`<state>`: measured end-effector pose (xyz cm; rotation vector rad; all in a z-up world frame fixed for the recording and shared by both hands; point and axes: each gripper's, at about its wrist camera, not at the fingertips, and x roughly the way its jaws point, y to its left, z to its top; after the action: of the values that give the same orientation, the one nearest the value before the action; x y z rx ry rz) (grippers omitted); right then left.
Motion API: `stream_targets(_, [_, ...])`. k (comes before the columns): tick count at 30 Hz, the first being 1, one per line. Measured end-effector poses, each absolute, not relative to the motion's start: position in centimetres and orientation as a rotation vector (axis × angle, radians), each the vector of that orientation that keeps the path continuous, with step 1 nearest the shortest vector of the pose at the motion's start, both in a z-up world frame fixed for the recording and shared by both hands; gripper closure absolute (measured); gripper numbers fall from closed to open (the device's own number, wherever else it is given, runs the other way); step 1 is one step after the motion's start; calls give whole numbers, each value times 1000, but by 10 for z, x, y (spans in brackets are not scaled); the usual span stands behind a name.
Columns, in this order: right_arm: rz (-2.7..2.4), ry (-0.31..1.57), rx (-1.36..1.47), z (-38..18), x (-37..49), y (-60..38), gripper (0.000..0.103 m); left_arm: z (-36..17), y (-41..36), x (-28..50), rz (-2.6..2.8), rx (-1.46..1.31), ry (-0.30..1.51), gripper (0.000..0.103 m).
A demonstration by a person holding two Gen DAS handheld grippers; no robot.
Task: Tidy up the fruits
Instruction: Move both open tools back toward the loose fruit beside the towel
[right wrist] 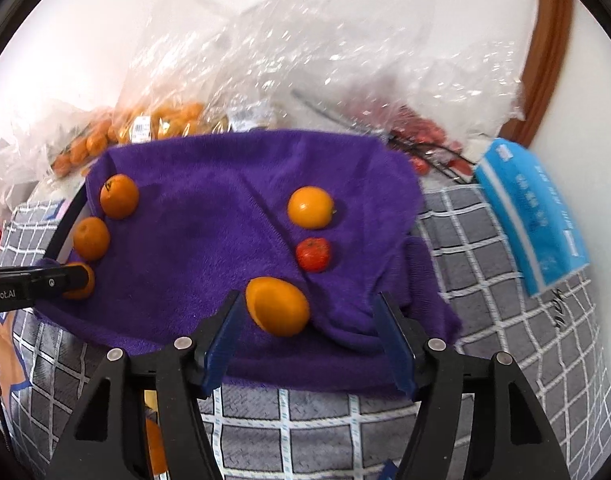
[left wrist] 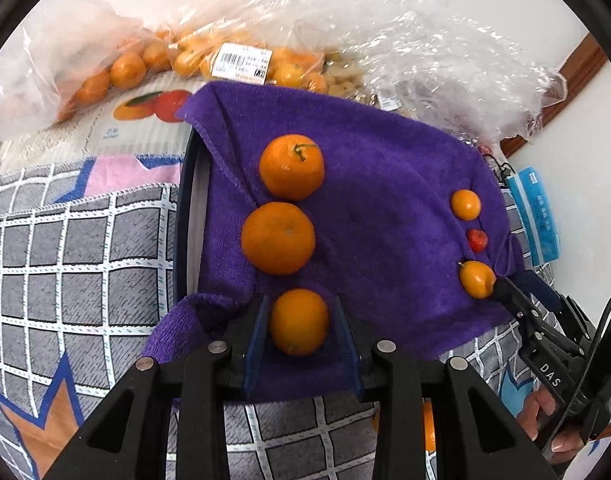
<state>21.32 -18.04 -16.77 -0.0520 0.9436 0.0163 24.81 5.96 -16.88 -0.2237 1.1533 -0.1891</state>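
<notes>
A purple towel (left wrist: 385, 208) lies over a tray, with fruit in two columns. On its left side sit two mandarins (left wrist: 291, 166) (left wrist: 278, 238) and a third mandarin (left wrist: 299, 321) lies between the fingers of my left gripper (left wrist: 300, 322), which is closed on it. On the right side lie a kumquat (right wrist: 310, 207), a small red fruit (right wrist: 313, 254) and a second kumquat (right wrist: 278, 306). My right gripper (right wrist: 307, 316) is open, its jaws wide on either side of the second kumquat, not touching it.
Clear plastic bags of mandarins (left wrist: 129, 68) and red fruit (right wrist: 425, 132) lie behind the towel. A blue tissue pack (right wrist: 533, 220) lies to the right. A grey checked cloth (left wrist: 73, 280) covers the surface. The black tray rim (left wrist: 183, 216) shows at the towel's left.
</notes>
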Motion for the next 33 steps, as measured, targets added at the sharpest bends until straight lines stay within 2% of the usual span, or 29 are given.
stream_targets(8, [70,930,17,-147,184,-180,38,-140,67,221,-182,-211,1079,58])
stream_targets(16, [173,961,-19,-154,146,-144,38,-127,83,181,-162,-211,1025,56])
stream_targets(29, [258,1020,-97,-183,125,-100,38,-141,114,146,-103,-240,1023,56])
stream_targets(33, [260,1039,-112,-191,125,-98,42,-145,114,142,-104,-239,1032,56])
